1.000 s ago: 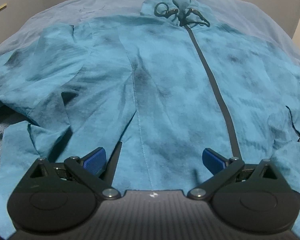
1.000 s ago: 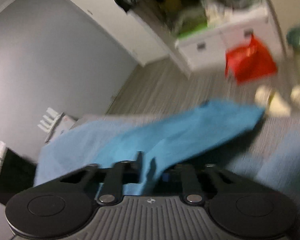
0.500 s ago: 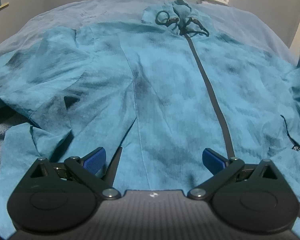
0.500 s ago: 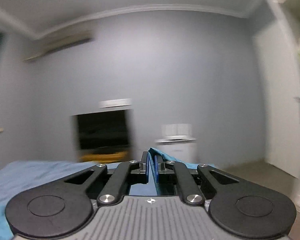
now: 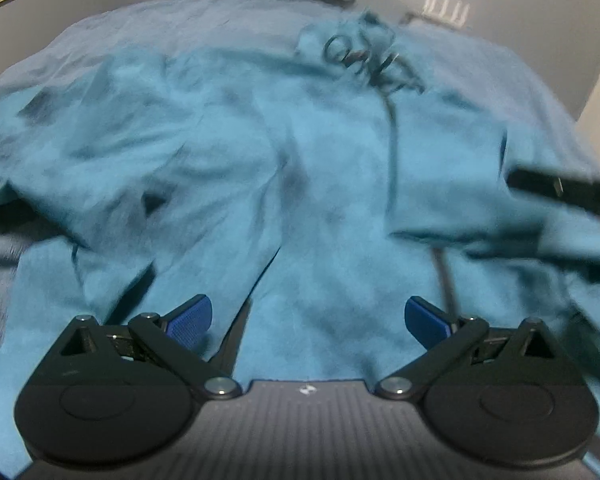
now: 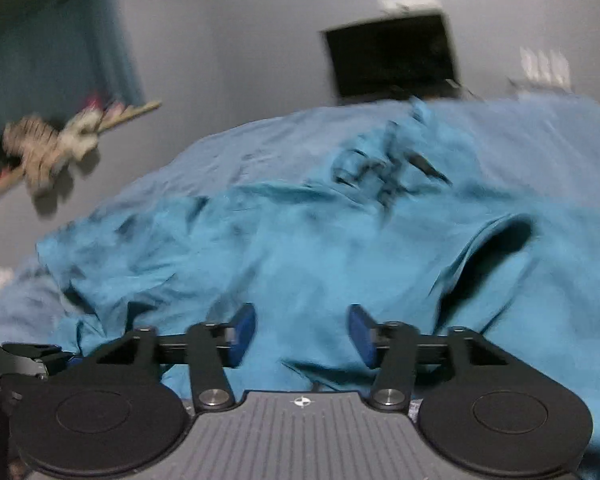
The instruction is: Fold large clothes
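Looking L to R: my left gripper (image 5: 307, 316) hangs low over the jacket's (image 5: 332, 208) hem end, blue pads wide apart, nothing between them. Jacket lies face up on the bed (image 5: 148, 28), long axis running straight away from me, hem nearest, hood and drawcords (image 5: 364, 60) at the far end. Zip (image 5: 392, 152) runs down that axis, just R of centre in the left view. L sleeve (image 5: 72, 148) sprawls out to the side, rumpled, well off the body. On the R a flap of fabric (image 5: 500, 220) lies folded in across the zip, w/ a dark bar at the R edge of the left view, prob my other tool, too blurred to be sure.

Right gripper (image 6: 302, 334) also hovers over the jacket w/ pads apart, empty, sleeve opening (image 6: 496, 244) just to its R.

Judgement: R side is laid in, L sleeve isn't. Left gripper is the nearer one for it; sleeve lies up and to its L, so the fold goes inward toward the zip line. Blur is heavy, fine edges unclear.
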`<state>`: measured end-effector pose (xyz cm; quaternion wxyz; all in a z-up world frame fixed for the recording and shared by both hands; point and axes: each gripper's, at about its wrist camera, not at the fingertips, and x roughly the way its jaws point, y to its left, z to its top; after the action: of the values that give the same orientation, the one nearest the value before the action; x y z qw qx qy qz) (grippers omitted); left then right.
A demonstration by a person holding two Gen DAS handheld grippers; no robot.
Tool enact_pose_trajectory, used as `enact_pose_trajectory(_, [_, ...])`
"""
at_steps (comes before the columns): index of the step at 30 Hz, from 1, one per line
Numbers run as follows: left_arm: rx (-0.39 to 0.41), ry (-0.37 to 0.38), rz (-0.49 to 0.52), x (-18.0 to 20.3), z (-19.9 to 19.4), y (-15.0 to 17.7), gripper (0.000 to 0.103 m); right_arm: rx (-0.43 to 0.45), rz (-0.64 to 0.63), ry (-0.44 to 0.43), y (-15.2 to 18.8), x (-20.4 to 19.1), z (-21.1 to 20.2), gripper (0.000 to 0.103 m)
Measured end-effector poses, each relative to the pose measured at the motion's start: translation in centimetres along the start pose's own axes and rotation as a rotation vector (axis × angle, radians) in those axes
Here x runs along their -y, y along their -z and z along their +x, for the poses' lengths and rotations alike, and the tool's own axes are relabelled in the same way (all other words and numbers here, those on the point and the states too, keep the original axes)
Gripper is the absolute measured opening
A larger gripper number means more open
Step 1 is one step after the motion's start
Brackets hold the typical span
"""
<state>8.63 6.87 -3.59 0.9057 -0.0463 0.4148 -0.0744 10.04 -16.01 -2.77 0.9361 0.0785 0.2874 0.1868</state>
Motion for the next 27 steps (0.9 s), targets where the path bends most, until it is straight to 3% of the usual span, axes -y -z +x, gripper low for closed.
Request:
enact_pose_trajectory(3, [0.076, 0.013, 0.049, 1.4, -1.0, -2.1, 0.103, 0.039, 0.151, 0.035, 1.1, 3.3, -4.6, 0.069])
enact_pose_trajectory(5, [0.09, 0.039, 0.104, 3.3, -0.9, -4.1, 0.103, 0.076, 0.184, 0.097, 1.4, 5.6, -6.1, 0.072])
enact_pose_trajectory(7, [0.083, 0.099, 0.182, 6.0, 0.0, -5.8, 0.103, 0.114, 0.194, 0.163, 1.2, 7.6, -7.2, 0.075])
enact_pose_trajectory(10, [0.049, 0.105, 0.338, 11.2, 2.7, -7.2, 0.103, 0.162, 0.261, 0.24, 1.5, 10.0, -7.6, 0.076])
enact_pose_trajectory(13, [0.012, 0.191, 0.419, 15.9, 5.5, -6.8, 0.095, 0.215, 0.297, 0.287, 1.3, 12.4, -9.1, 0.076])
enact_pose_trajectory(16, [-0.001, 0.233, 0.485, 19.5, 7.2, -5.9, 0.082, 0.246, 0.315, 0.329, 1.3, 14.5, -9.1, 0.076])
enact_pose_trajectory(17, [-0.001, 0.203, 0.512, 20.4, 7.6, -5.5, 0.07, 0.251, 0.333, 0.334, 1.5, 15.3, -9.2, 0.076])
enact_pose_trajectory(18, [-0.007, 0.162, 0.531, 21.0, 8.2, -5.2, 0.051, 0.254, 0.351, 0.336, 1.6, 16.0, -9.2, 0.076])
enact_pose_trajectory(19, [-0.017, 0.133, 0.527, 21.0, 8.6, -5.2, 0.042, 0.253, 0.364, 0.333, 1.6, 16.5, -9.3, 0.076])
enact_pose_trajectory(21, [-0.024, 0.137, 0.465, 19.7, 9.2, -6.1, 0.016, 0.244, 0.378, 0.327, 1.7, 17.4, -9.0, 0.076])
enact_pose_trajectory(23, [0.008, 0.144, 0.379, 17.3, 8.2, -6.9, 0.01, 0.238, 0.379, 0.315, 1.8, 17.8, -8.5, 0.076])
enact_pose_trajectory(27, [0.088, 0.075, 0.23, 12.0, 5.9, -9.4, 0.005, 0.252, 0.283, 0.306, 1.4, 16.7, -8.7, 0.076])
